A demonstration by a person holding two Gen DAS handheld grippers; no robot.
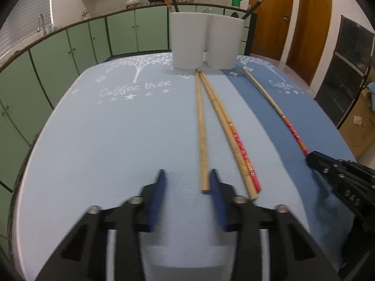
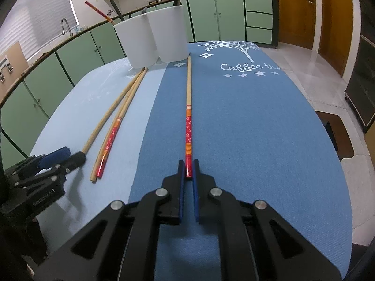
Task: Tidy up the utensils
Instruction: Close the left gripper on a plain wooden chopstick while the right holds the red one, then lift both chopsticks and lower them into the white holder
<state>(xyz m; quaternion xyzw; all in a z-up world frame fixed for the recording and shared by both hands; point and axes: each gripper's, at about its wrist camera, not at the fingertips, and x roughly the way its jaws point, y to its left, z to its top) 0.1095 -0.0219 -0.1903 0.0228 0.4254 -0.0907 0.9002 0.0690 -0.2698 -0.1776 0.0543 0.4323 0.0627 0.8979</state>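
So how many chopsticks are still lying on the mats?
3 or 4: the red-handled chopstick in the right gripper, and a plain beside a red-ended one ahead of the left gripper, possibly over another.

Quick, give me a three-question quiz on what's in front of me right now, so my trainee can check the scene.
1. True or false: the right gripper has its fingers closed on the red-patterned chopstick that lies on the dark blue mat.
2. How many chopsticks lie flat in all?
3. Where do the white holders stand? A: at the far end, past the chopstick tips. B: beside the left gripper. C: on the floor.

Key: 1 true; 2 four; 3 A.
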